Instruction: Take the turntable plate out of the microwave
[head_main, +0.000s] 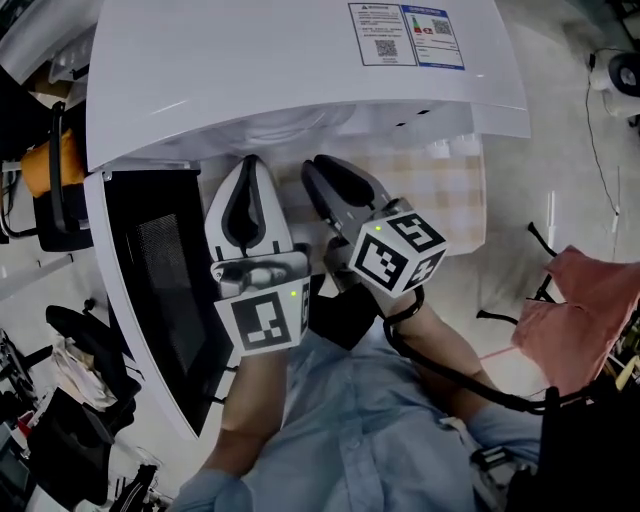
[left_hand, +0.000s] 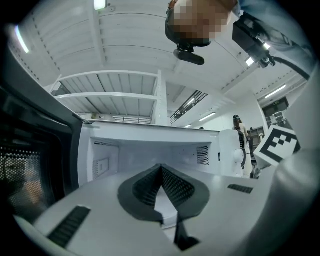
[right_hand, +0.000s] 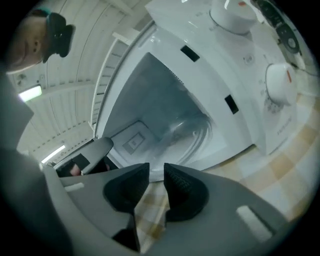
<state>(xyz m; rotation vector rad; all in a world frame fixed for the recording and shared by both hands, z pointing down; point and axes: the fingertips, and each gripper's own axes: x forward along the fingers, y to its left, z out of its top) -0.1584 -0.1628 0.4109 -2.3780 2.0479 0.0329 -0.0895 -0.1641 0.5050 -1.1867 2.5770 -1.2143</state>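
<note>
The white microwave (head_main: 300, 70) stands with its door (head_main: 150, 290) swung open to the left. In the right gripper view the clear glass turntable plate (right_hand: 192, 135) lies on the floor of the cavity. My right gripper (right_hand: 156, 172) is just outside the opening, above the checked cloth. It is open by a narrow gap, with nothing between the pads. My left gripper (left_hand: 160, 167) is shut with nothing in it and points level into the cavity (left_hand: 150, 150). In the head view the left gripper (head_main: 250, 165) and the right gripper (head_main: 315, 170) sit side by side at the opening.
A checked tablecloth (head_main: 450, 190) covers the table under the microwave. The control dials (right_hand: 280, 82) are on the panel right of the cavity. The open door blocks the left side. A black chair (head_main: 50, 190) stands at the left, and a red cloth (head_main: 590, 300) lies at the right.
</note>
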